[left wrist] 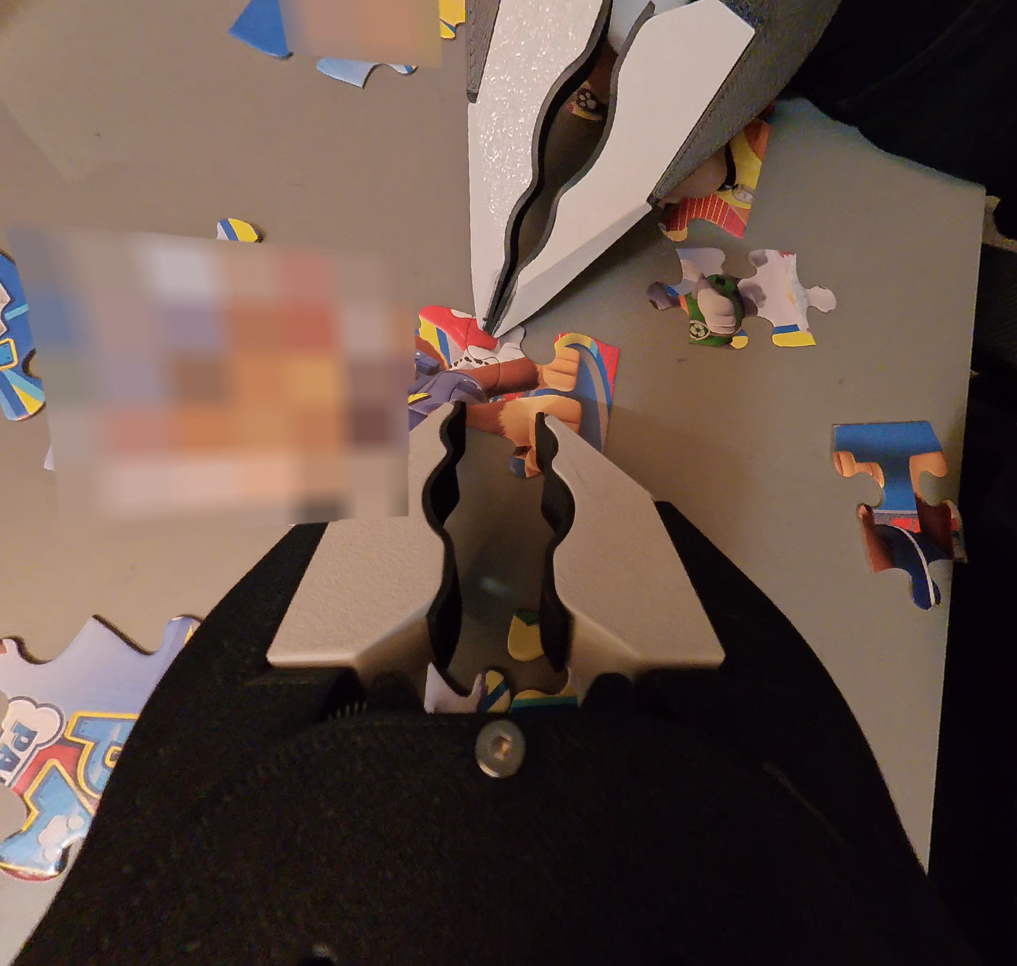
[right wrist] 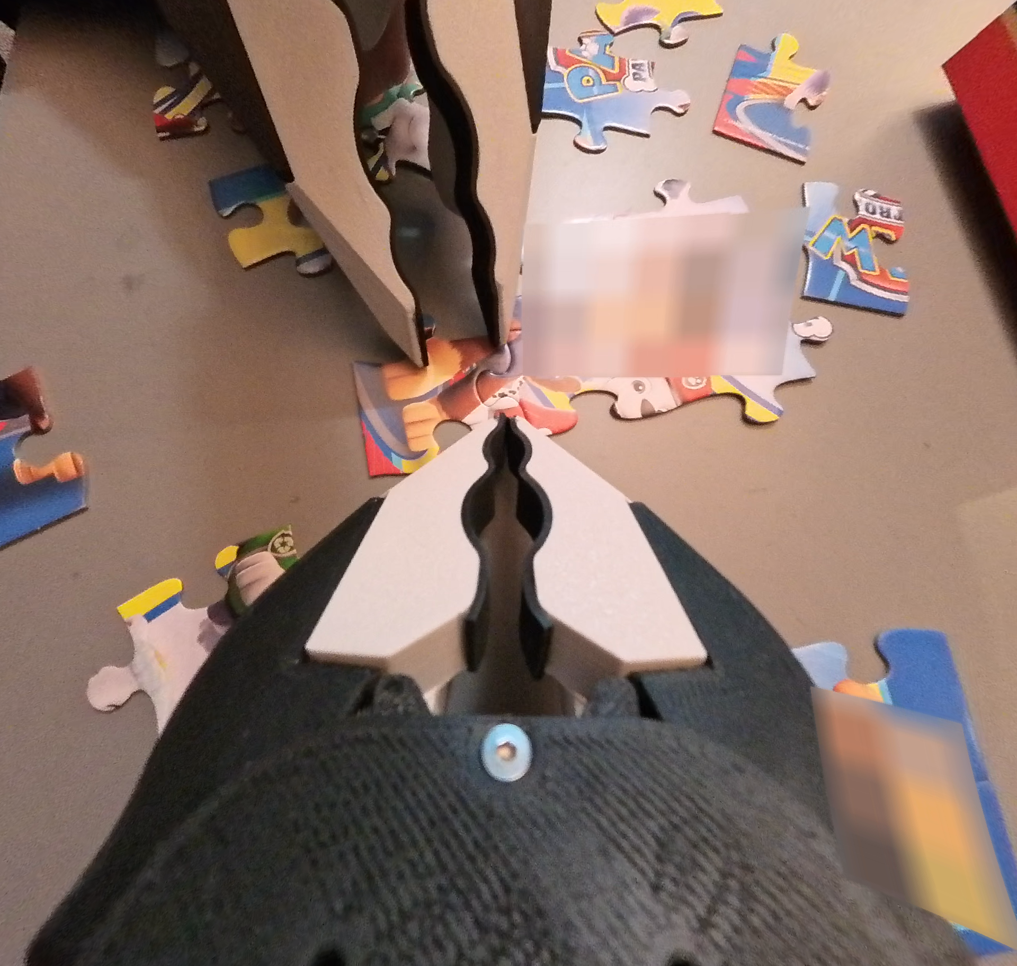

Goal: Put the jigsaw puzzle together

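The left gripper [left wrist: 498,416] has its fingers spread, and the tips rest on the corner puzzle piece [left wrist: 556,389], pinching nothing. At 12 o'clock from it, the right gripper [left wrist: 491,328] has its fingers pressed together, with the tips on the red part of the joined puzzle [right wrist: 688,394]; it seems to grip nothing. Only the right wrist view shows the joined puzzle going on toward 3 o'clock. Only the left wrist view shows the table [left wrist: 825,692] edge at 3 o'clock. Loose pieces [right wrist: 765,103] lie around.
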Demonstrator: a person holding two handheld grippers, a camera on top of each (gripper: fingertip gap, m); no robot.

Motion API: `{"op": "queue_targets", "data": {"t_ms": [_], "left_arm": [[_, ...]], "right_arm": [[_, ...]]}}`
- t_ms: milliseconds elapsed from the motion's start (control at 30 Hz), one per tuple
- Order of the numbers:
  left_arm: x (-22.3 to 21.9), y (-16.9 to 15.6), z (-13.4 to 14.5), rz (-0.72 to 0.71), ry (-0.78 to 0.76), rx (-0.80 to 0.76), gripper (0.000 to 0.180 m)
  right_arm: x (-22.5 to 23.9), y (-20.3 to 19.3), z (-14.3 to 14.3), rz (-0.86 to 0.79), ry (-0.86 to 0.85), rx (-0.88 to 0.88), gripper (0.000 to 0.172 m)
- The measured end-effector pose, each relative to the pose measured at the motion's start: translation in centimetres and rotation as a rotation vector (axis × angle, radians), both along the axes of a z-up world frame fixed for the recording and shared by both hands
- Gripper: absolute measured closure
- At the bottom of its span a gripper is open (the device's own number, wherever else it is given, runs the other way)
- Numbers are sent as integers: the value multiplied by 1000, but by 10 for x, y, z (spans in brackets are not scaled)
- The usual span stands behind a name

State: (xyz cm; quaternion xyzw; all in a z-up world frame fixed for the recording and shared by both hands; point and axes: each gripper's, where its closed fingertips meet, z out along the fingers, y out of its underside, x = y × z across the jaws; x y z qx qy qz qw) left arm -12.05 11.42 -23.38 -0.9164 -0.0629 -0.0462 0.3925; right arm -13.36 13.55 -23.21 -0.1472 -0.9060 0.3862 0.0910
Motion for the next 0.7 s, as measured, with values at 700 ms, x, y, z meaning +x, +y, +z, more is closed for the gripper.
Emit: {"op": "queue_targets", "data": {"t_ms": [700], "left_arm": [[-79,-39,79,339,-155,479,152]], "right_arm": [[-36,55,103,-290,342,-391,172]]}}
